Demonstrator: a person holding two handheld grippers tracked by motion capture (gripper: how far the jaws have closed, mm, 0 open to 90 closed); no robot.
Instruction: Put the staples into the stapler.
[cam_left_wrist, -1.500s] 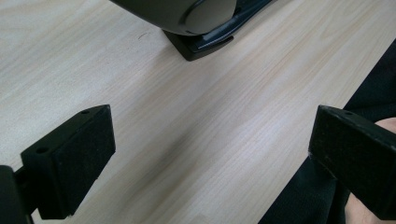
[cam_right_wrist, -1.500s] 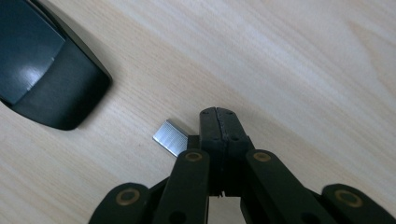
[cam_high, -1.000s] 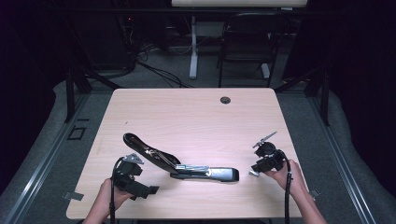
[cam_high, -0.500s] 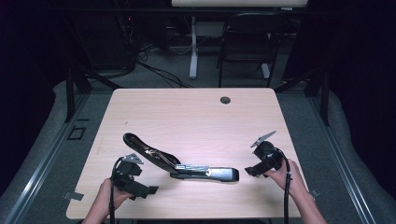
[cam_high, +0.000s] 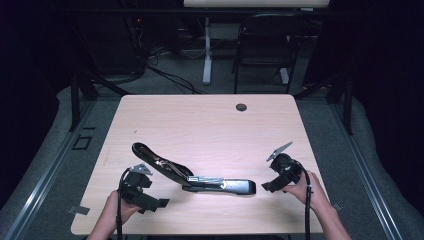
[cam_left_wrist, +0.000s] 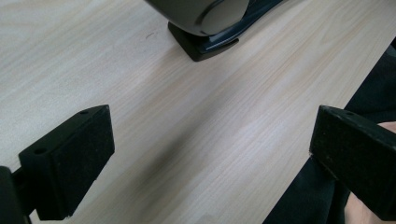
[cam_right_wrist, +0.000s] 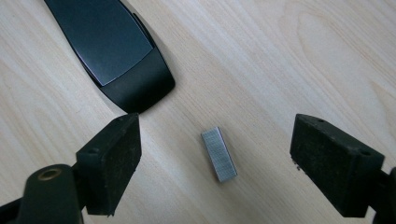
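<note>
A black stapler (cam_high: 200, 179) lies folded open flat on the wooden table (cam_high: 210, 125), its grey-topped arm (cam_high: 235, 186) pointing right. My right gripper (cam_high: 270, 186) hangs just off that arm's right end. In the right gripper view, its jaws stand open above a small silver strip of staples (cam_right_wrist: 218, 154), with the stapler's dark rounded end (cam_right_wrist: 116, 51) at the upper left. My left gripper (cam_high: 159, 203) is near the table's front left, below the stapler's hinge. It is open over bare wood (cam_left_wrist: 212, 158), with a stapler end (cam_left_wrist: 208, 21) ahead of it.
A round cable grommet (cam_high: 241, 107) sits near the table's far edge. A chair (cam_high: 265, 45) and desk legs stand on the floor behind the table. The table's front edge runs close by the left gripper, with dark clothing (cam_left_wrist: 322, 191) beyond it.
My right gripper has moved a little left and toward the front edge, closing on the stapler's right end. The left gripper and stapler have stayed still.
</note>
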